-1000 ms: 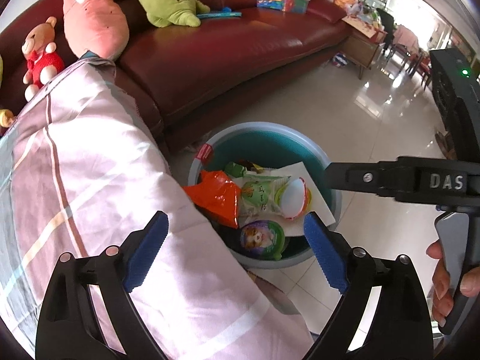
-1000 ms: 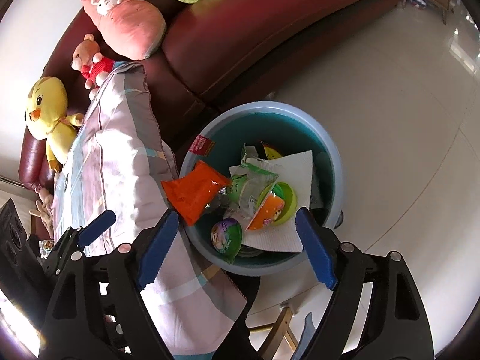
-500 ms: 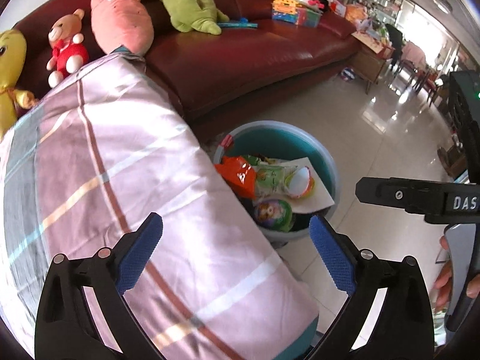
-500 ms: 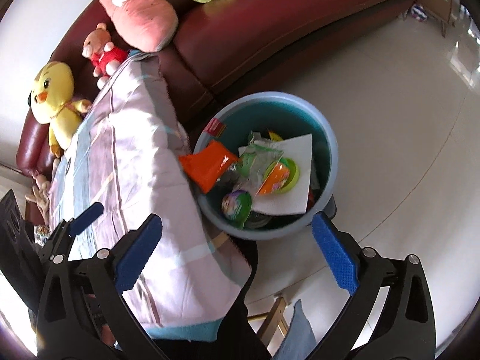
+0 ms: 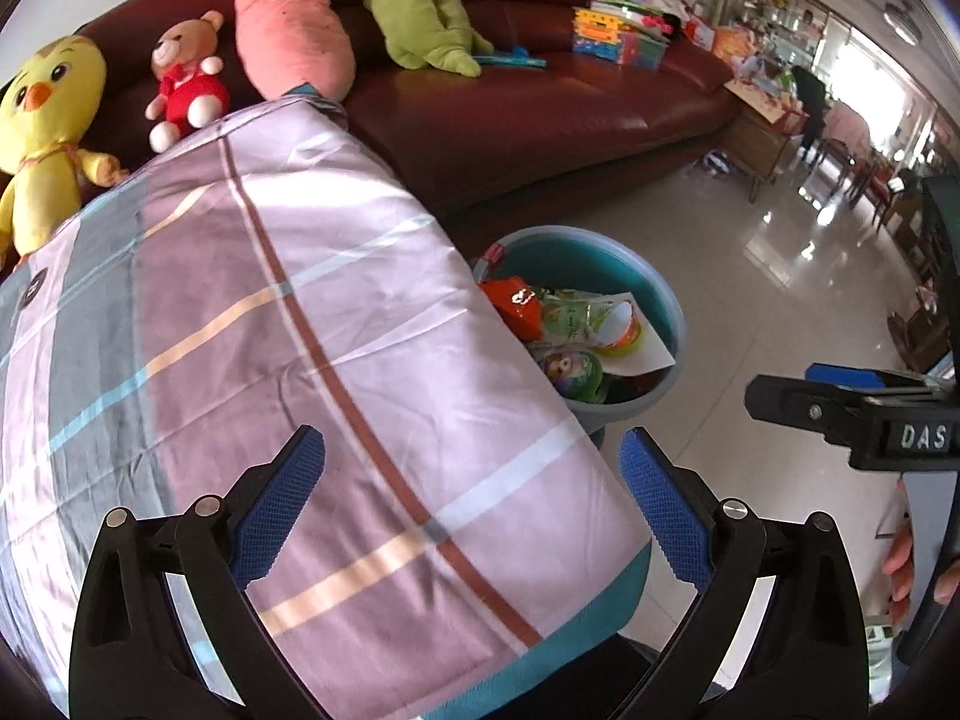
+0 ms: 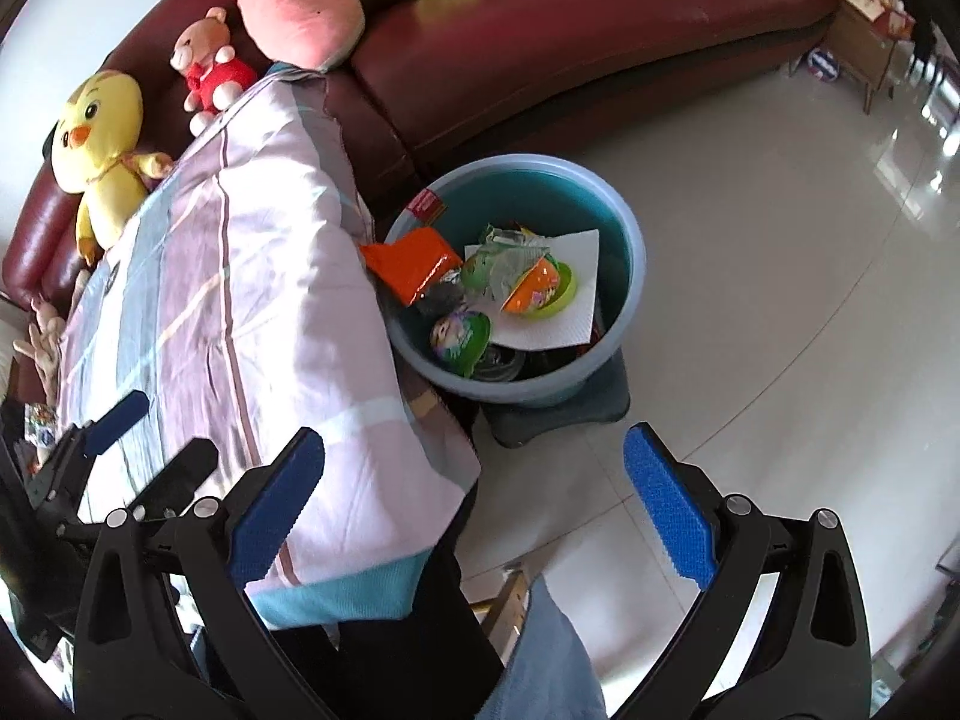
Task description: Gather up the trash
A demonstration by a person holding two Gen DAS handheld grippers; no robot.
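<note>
A blue-grey basin on a dark stool holds trash: an orange wrapper, a green wrapper, a round lid and white paper. It also shows in the left wrist view, partly hidden behind the cloth. My left gripper is open and empty above the striped cloth. My right gripper is open and empty, above the floor and the cloth's corner, back from the basin. The right gripper also shows at the right in the left wrist view.
A striped pink cloth covers a table beside the basin. A red leather sofa behind holds plush toys: yellow chick, bear, pink bunny. Glossy tiled floor lies to the right. A wooden side table stands far right.
Both grippers have pulled back and up from the basin, so it looks smaller and farther. More of the striped cloth and the plush toys has come into view.
</note>
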